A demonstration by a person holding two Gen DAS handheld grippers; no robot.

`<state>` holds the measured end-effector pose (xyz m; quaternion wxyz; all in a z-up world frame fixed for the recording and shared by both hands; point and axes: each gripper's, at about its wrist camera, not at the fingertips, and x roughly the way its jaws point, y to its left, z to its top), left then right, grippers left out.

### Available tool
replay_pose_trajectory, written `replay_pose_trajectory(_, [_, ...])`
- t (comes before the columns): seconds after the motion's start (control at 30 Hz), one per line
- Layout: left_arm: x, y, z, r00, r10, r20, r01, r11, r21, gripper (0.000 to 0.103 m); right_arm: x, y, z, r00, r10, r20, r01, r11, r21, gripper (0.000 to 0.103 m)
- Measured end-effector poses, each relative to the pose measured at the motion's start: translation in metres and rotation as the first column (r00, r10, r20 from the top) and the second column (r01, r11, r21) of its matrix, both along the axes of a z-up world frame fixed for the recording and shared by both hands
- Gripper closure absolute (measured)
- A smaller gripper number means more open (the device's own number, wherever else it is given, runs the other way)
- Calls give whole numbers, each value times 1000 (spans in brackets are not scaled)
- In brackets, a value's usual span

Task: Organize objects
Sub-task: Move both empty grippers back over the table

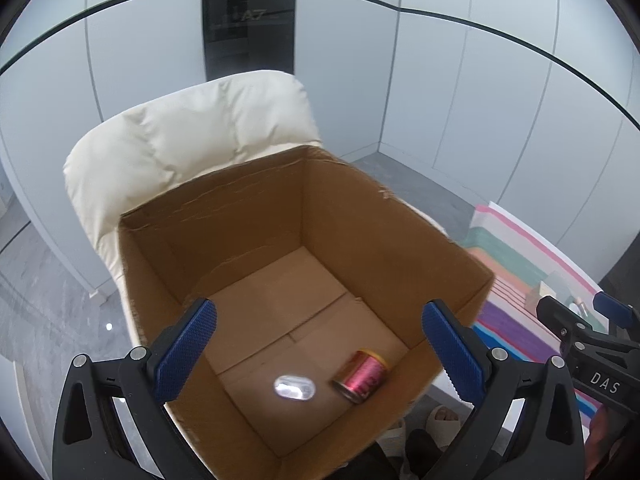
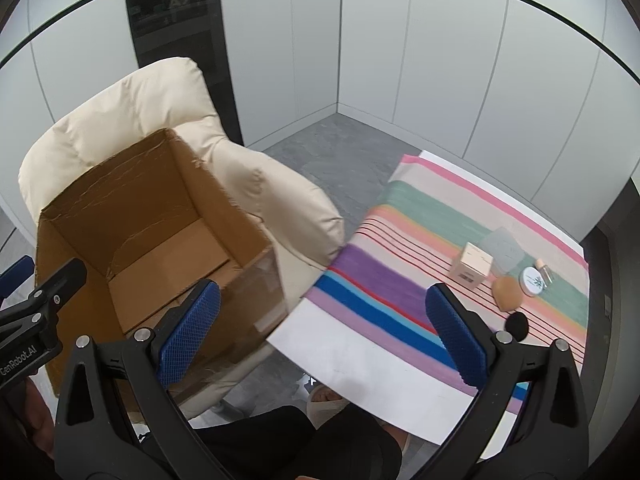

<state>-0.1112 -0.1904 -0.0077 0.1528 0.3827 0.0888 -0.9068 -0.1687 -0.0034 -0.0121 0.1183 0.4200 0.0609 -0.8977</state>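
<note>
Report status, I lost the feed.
Left gripper open over cardboard box. Right gripper open, empty. Red can already boxed. Nothing blocking.

Right gripper, jaws apart and empty, hangs between cardboard box and striped cloth.

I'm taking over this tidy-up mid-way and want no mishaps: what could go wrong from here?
The cardboard box sits on a soft cream armchair; pressing on its rim might tip it. The red can lies on its side in the box and could roll when more items drop in. The small items left on the striped cloth, such as the orange sponge, sit close together, so one grab may knock its neighbours.
</note>
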Motion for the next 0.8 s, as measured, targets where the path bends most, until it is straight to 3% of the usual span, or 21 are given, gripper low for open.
replay_pose_trajectory(0.8, [-41,93,-4,983,-183,14,183,983,24,0,-2,104,-1,989,-148,1,148,989,15,0])
